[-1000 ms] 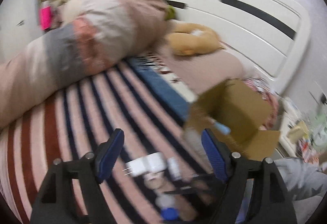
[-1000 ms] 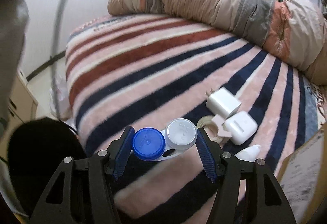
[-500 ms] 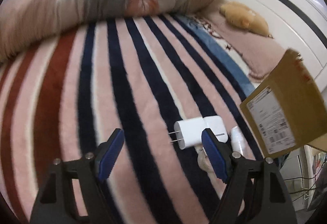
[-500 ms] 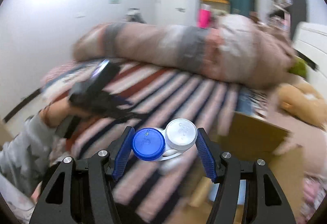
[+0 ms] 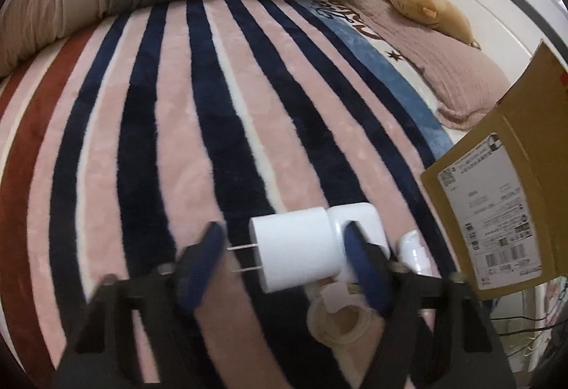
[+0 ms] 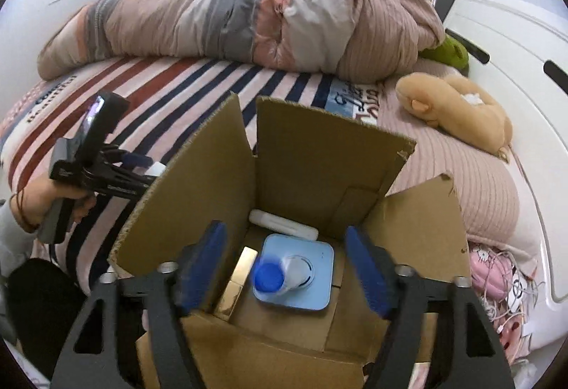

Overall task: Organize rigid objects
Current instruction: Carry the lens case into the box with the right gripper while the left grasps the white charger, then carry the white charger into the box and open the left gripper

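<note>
The landmark here is the open brown cardboard box (image 6: 319, 176) standing on the striped plush blanket (image 5: 142, 140).

The right gripper (image 6: 284, 261) hangs over the box mouth with its blue pads spread wide and nothing between them. Below it, inside the box, a blue-and-white two-cup contact lens case (image 6: 280, 273) lies blurred over a pale blue square case (image 6: 312, 289); it looks just let go, though the blur leaves it unclear whether it has settled.

The left gripper (image 5: 284, 257) is down at the blanket just beside the box's labelled outer wall, pads spread on either side of a white cube-shaped wall charger (image 5: 294, 254) with two metal prongs, not yet closed on it. So the step in hand, as I judge it, is one drop finishing while the next pick begins. The next move calls for closing squarely on the charger's flat sides, clear of the prongs, without dragging its neighbours.

Inside the box, counted:
- one lens case
- one pale blue case
- one white oblong item (image 6: 284, 227)
- one gold bar-shaped item (image 6: 238, 279)

Beside the box on the blanket:
- one charger
- one white rounded earbud case (image 5: 358, 222) touching it
- one roll of clear tape (image 5: 337, 325)
- one small white bottle (image 5: 413, 250)
</note>
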`<state>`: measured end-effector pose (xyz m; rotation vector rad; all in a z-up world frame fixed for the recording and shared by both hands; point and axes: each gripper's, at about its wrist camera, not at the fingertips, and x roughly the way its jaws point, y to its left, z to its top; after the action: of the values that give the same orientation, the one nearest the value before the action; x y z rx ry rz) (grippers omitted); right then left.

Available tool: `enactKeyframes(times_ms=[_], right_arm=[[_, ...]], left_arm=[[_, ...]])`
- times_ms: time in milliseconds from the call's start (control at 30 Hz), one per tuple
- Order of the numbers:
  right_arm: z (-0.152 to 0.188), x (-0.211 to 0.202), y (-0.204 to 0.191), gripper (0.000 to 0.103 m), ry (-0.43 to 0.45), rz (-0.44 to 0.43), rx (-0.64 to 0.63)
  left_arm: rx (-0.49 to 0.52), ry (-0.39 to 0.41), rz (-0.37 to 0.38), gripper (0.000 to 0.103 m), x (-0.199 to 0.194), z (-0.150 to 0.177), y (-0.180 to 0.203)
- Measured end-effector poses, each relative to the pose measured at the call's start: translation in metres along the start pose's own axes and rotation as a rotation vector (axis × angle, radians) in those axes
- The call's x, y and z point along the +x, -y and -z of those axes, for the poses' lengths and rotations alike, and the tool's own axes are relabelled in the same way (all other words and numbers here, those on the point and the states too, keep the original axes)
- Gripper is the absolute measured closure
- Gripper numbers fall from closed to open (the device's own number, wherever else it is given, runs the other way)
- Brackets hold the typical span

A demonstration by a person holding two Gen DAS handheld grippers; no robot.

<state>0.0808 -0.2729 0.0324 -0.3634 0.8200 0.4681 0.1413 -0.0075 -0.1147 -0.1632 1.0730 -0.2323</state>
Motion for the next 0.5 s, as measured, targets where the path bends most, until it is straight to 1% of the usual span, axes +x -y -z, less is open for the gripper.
enactKeyframes(times_ms=[67, 200, 333, 400, 433, 500], right_arm=[[0.004, -0.004, -0.002, 0.025, 0.011, 0.003, -0.011], [0.003, -0.007, -0.004, 0.025, 0.028, -0.03, -0.006], [-0.001, -0.013, -0.01, 0.025, 0.062, -0.065, -0.008], [-0.003, -0.02, -0.016, 0.025, 0.088, -0.08, -0.007], [-0.005, -0.023, -0.019, 0.025, 0.107, -0.094, -0.008], [-0.01, -0.029, -0.026, 0.025, 0.132, -0.146, -0.013]], left_arm=[[-0.009, -0.012, 0.015, 0.045, 0.0, 0.0, -0.004], [0.007, -0.013, 0.021, 0.046, -0.006, 0.003, -0.009], [0.0, -0.003, -0.016, 0.046, -0.014, 0.006, -0.018], [-0.012, -0.009, -0.008, 0.046, -0.016, 0.007, -0.026], [-0.016, -0.007, -0.005, 0.046, -0.018, 0.007, -0.029], [-0.019, 0.0, -0.023, 0.046, -0.022, 0.008, -0.034]])
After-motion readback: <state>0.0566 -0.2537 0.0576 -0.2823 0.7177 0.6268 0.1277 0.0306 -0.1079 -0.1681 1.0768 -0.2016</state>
